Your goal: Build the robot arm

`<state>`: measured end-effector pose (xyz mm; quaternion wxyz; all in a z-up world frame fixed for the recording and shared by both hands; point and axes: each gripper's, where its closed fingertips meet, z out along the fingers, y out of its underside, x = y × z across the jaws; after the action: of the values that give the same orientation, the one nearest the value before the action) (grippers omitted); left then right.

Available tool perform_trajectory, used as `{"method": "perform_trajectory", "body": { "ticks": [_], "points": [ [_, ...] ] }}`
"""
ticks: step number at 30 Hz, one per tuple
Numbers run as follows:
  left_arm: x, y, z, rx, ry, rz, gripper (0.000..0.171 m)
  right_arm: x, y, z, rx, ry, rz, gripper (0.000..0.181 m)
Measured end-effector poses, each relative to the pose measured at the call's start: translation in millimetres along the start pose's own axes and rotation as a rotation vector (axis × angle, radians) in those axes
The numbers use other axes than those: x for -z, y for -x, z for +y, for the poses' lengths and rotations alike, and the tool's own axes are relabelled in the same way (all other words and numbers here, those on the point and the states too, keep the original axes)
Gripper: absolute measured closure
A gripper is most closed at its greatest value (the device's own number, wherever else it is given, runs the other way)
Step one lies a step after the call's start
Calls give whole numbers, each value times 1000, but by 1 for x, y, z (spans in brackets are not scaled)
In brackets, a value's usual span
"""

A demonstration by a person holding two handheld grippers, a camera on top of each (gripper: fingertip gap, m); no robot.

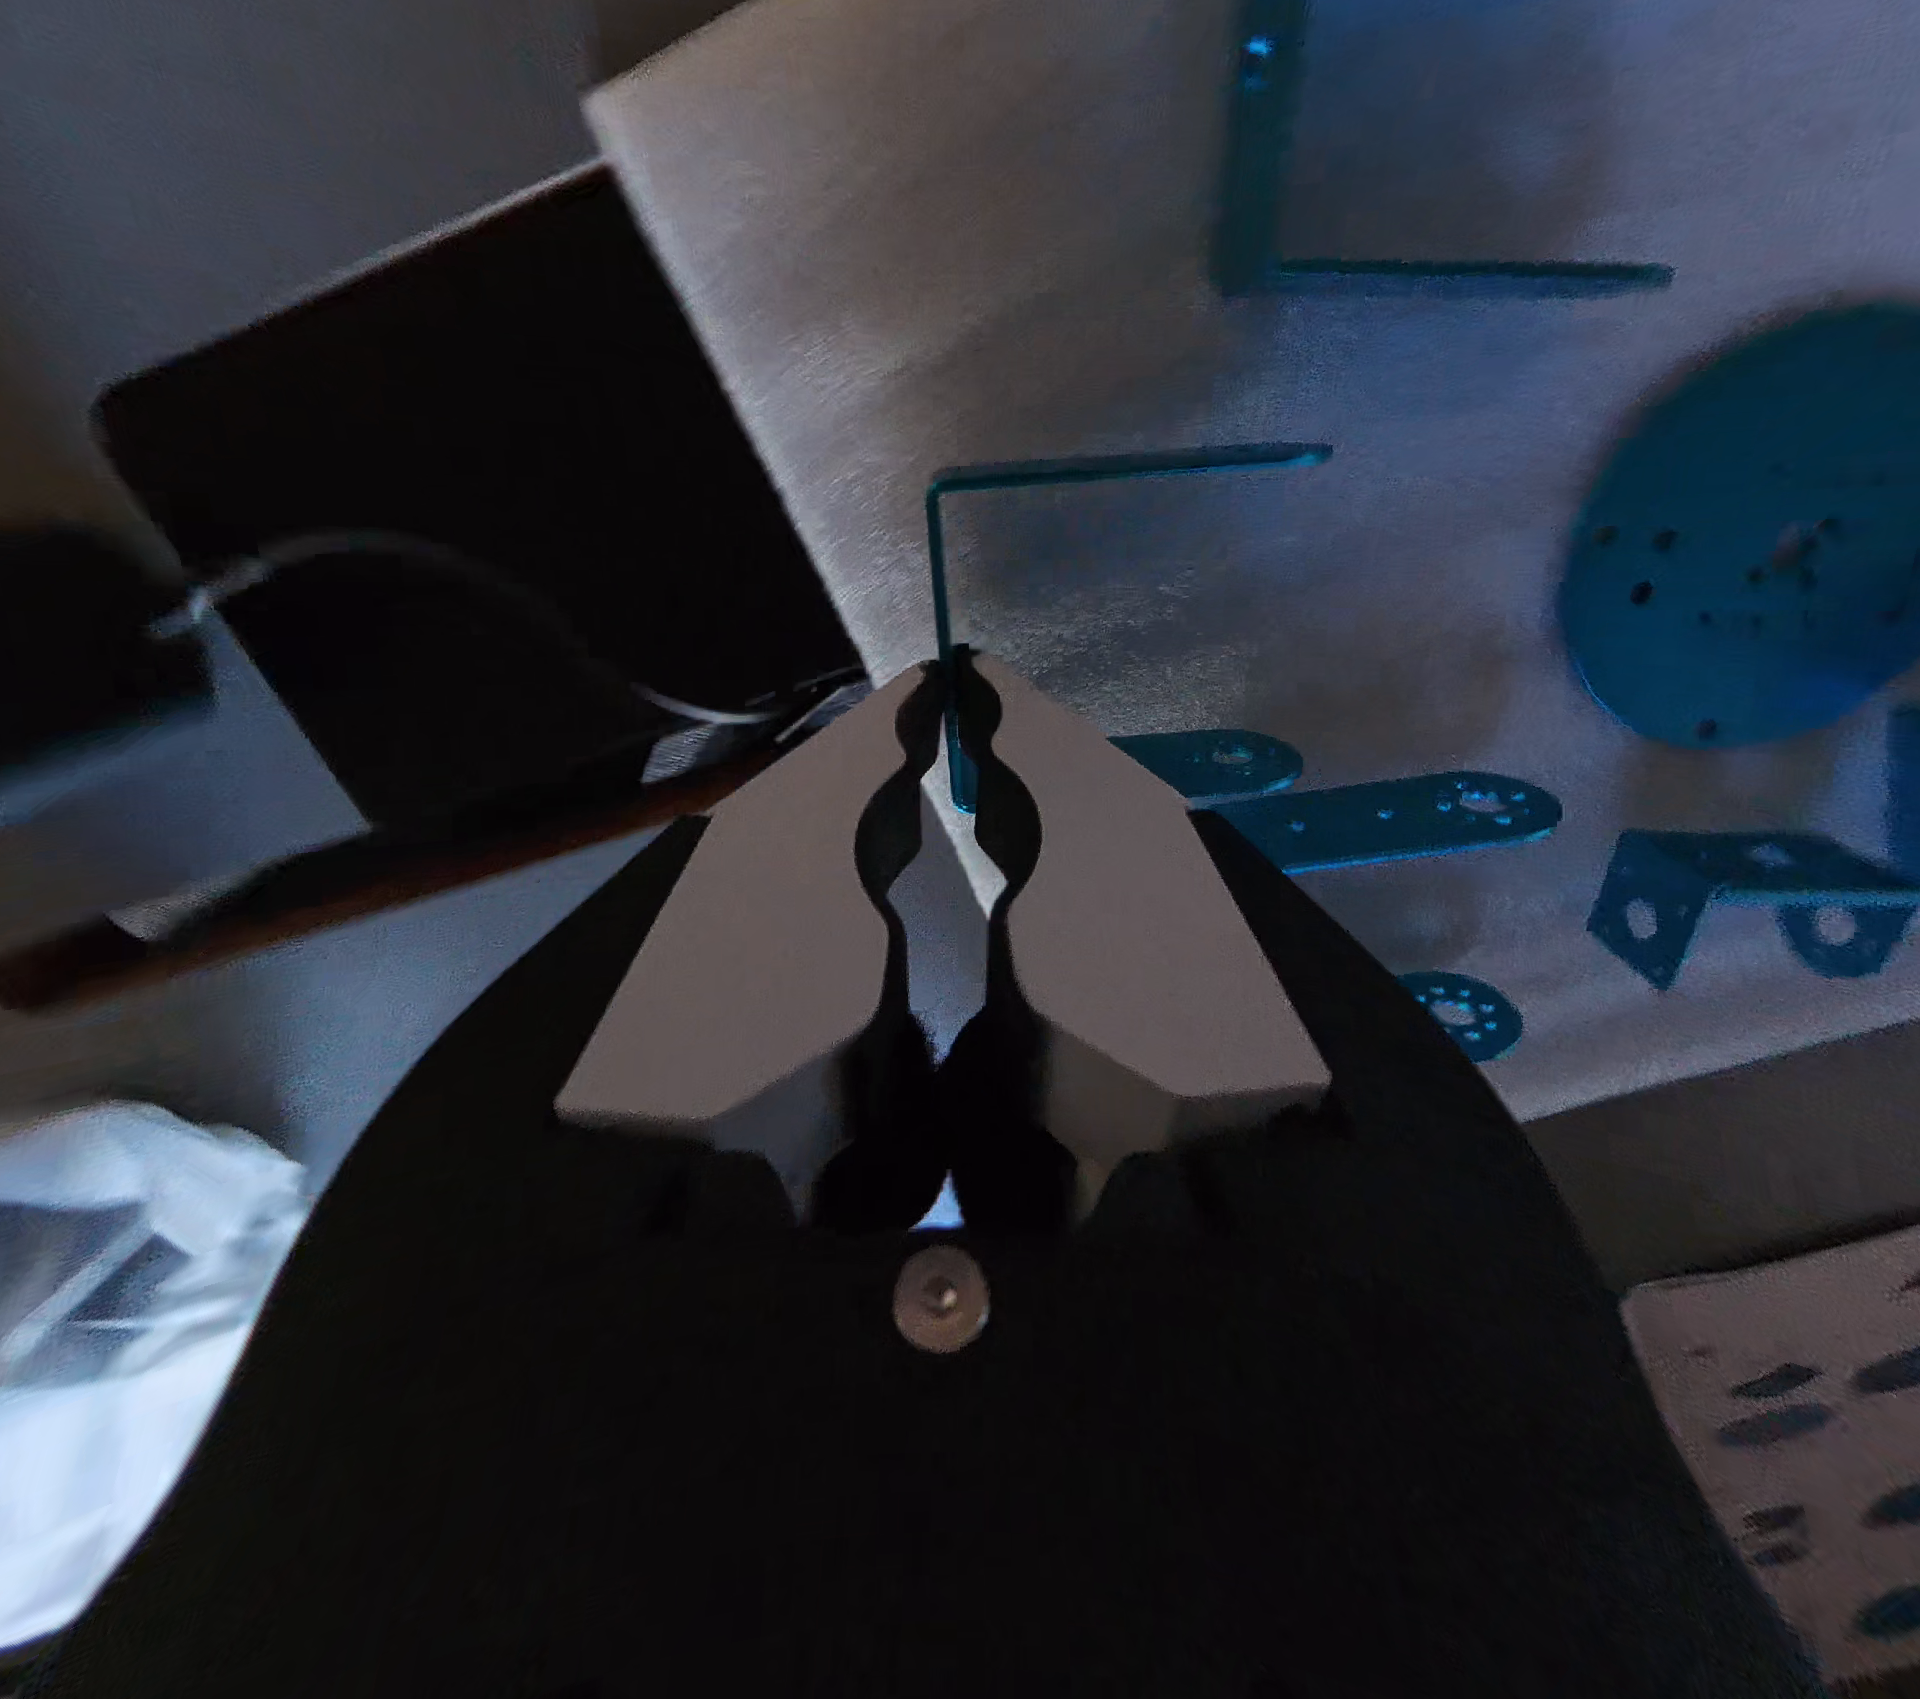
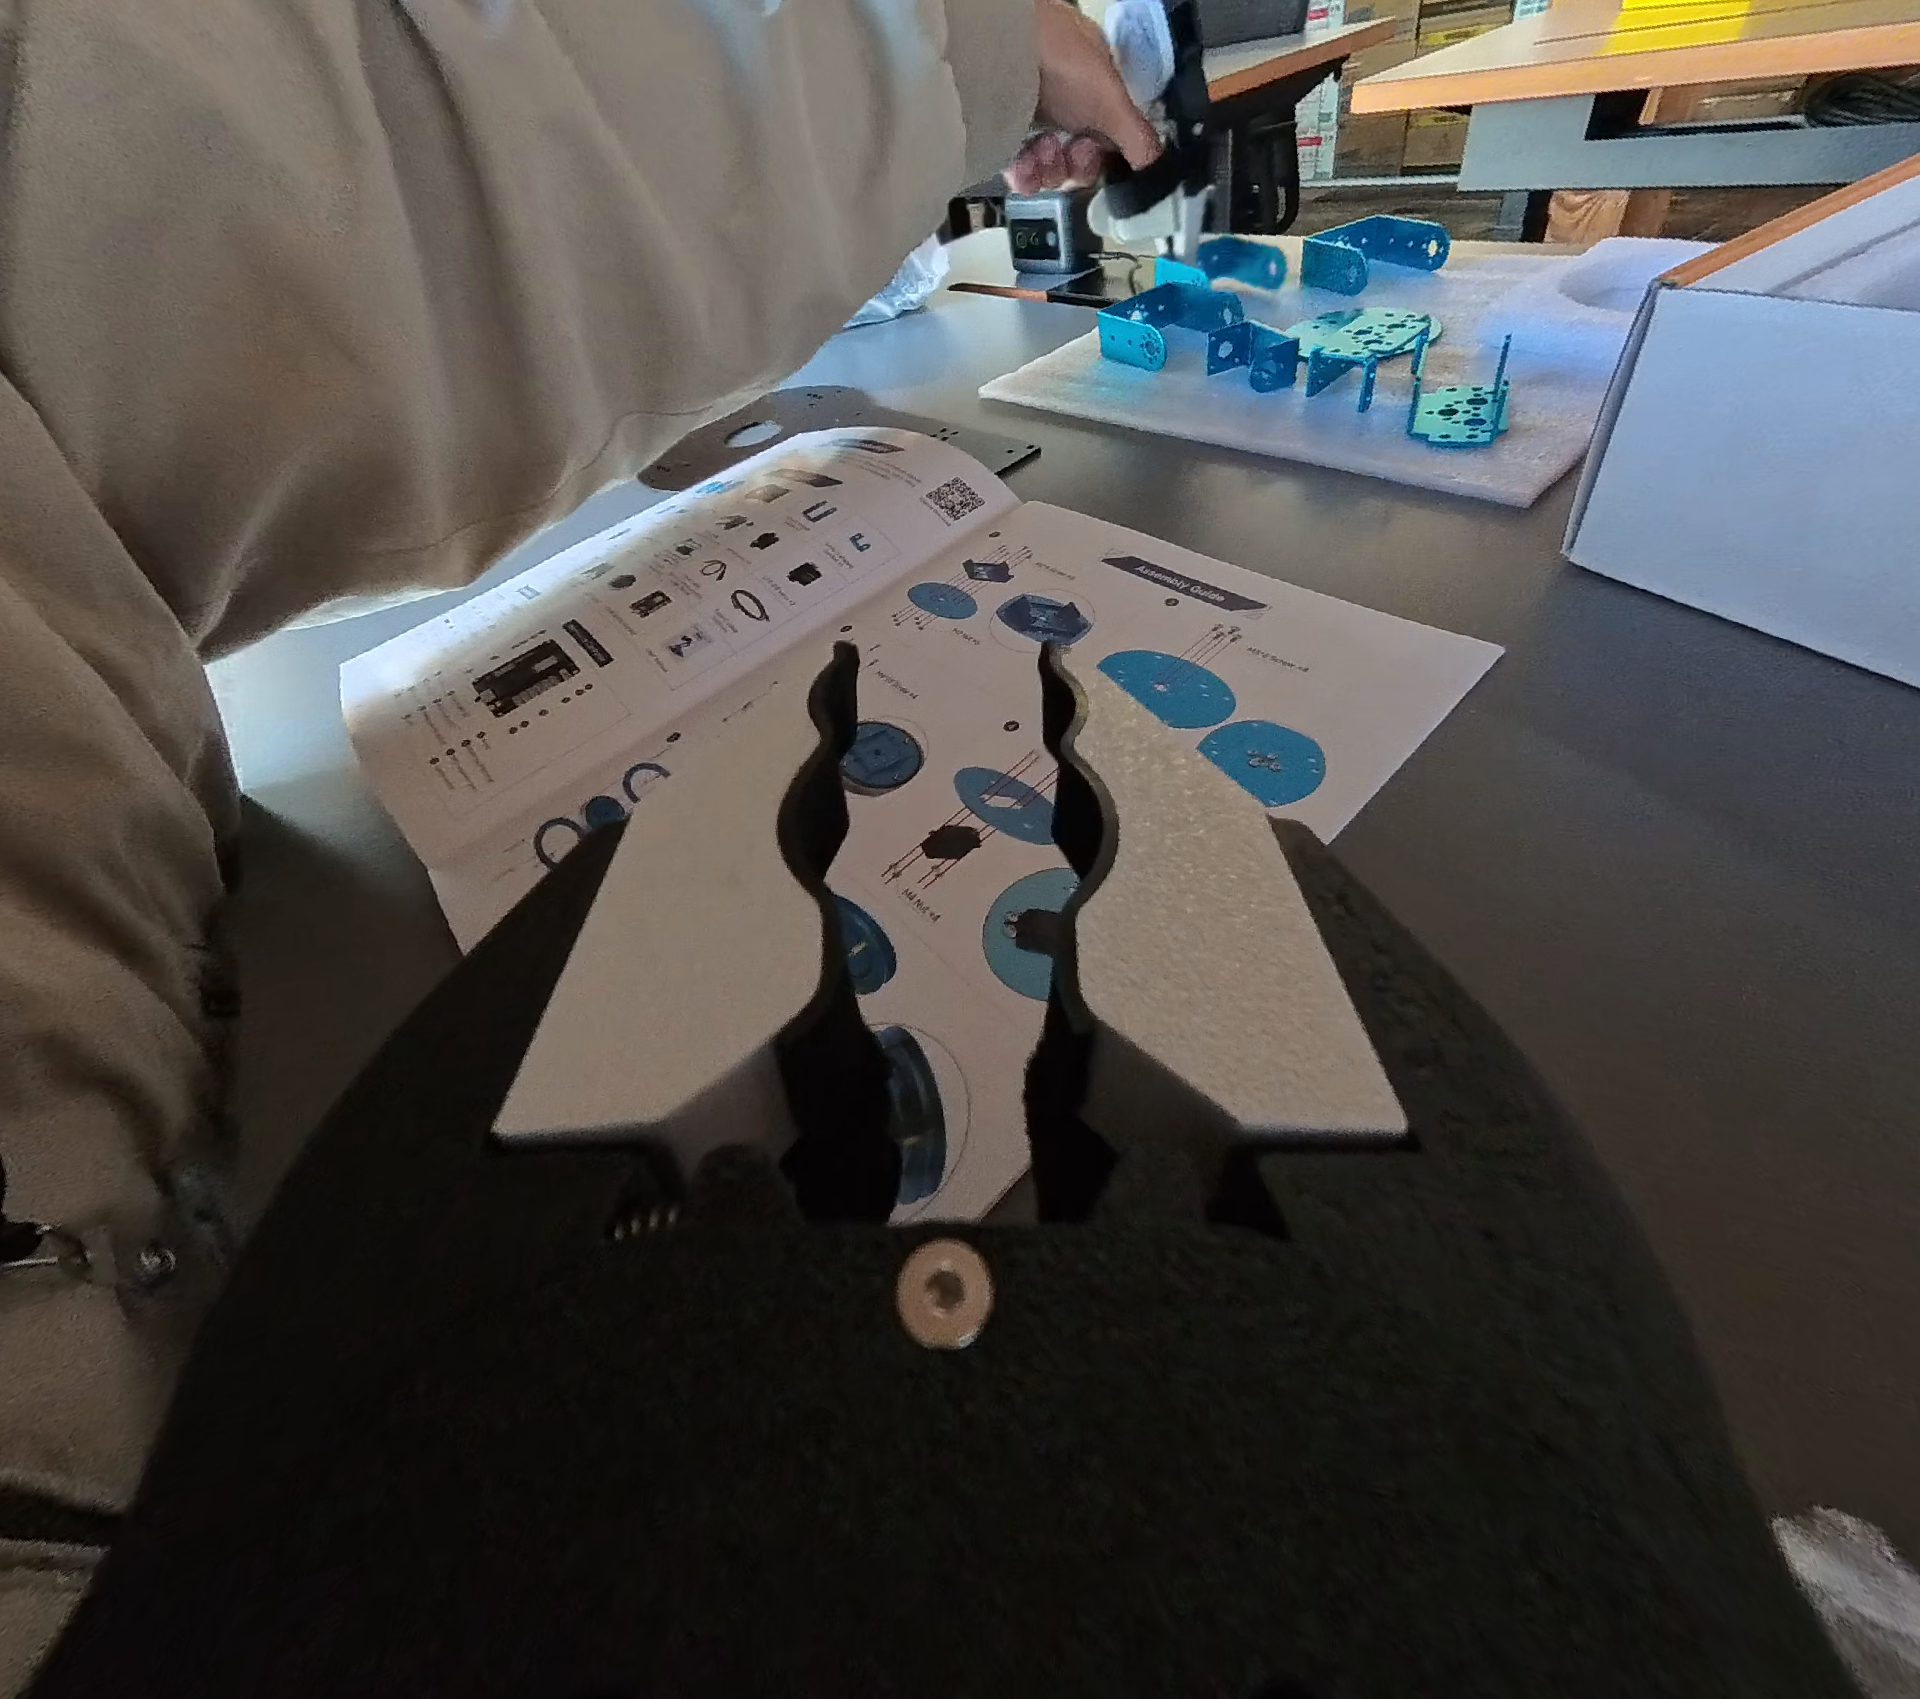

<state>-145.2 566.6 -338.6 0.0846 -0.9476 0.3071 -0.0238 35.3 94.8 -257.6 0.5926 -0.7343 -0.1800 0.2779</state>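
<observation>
In the left wrist view my left gripper is shut on a thin blue bent metal bracket. One leg of the bracket is pinched between the pads, and the other leg sticks out to the right over a white foam sheet. In the right wrist view the left gripper shows far off in a person's hand, at the foam sheet's far left end. My right gripper is open and empty. It hovers over an open printed booklet on the dark table.
Several blue metal parts lie on the foam: a disc, flat strips and brackets. A black plate lies beyond the booklet. A white box stands at the right. The person's beige sleeve crosses the left. Some 50 centimetres of space lies between my two pairs of fingers.
</observation>
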Motion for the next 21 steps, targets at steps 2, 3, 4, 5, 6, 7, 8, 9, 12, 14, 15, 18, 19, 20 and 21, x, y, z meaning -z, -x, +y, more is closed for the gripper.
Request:
{"method": "perform_trajectory", "body": {
  "ticks": [2, 3, 4, 5, 6, 7, 8, 9, 12, 14, 15, 18, 19, 20, 21],
  "points": [
    [5, 2, 6, 145, -44, 45, 171, 0, 1, -1, 7, -4, -1, 147],
    [6, -1, 8, 198, -63, 82, 171, 0, 1, -1, 12, -5, 0, 147],
    [6, -4, 11, 242, -78, 109, 171, 0, 2, -1, 15, -5, -1, 147],
    [6, -6, 12, 275, -93, 120, 171, 1, 3, -2, 16, -6, -4, 147],
    [5, -7, 13, 298, -110, 122, 171, 1, 4, -2, 18, -9, -8, 147],
    [4, -9, 14, 317, -125, 123, 171, 1, 5, -3, 19, -12, -12, 147],
    [3, -11, 14, 332, -134, 126, 171, 1, 6, -4, 20, -15, -16, 147],
    [2, -12, 14, 343, -142, 121, 171, 2, 7, -4, 23, -17, -17, 147],
    [1, -8, 11, 367, -163, 82, 171, 3, 9, -5, 25, -23, -23, 147],
    [-2, -13, 13, 382, -151, 99, 167, 3, 9, -5, 23, -28, -23, 147],
    [-2, -15, 13, 389, -156, 107, 163, 4, 9, -6, 21, -32, -24, 147],
    [3, -18, 18, 384, -161, 122, 138, 4, 9, -7, 15, -38, -30, 147],
    [7, -16, 23, 374, -165, 111, 135, 4, 9, -8, 15, -39, -30, 147],
    [13, -15, 27, 362, -184, 105, 135, 5, 10, -8, 15, -40, -33, 147],
    [22, -15, 30, 352, -220, 108, 135, 5, 11, -8, 16, -42, -36, 147]
  ]
}}
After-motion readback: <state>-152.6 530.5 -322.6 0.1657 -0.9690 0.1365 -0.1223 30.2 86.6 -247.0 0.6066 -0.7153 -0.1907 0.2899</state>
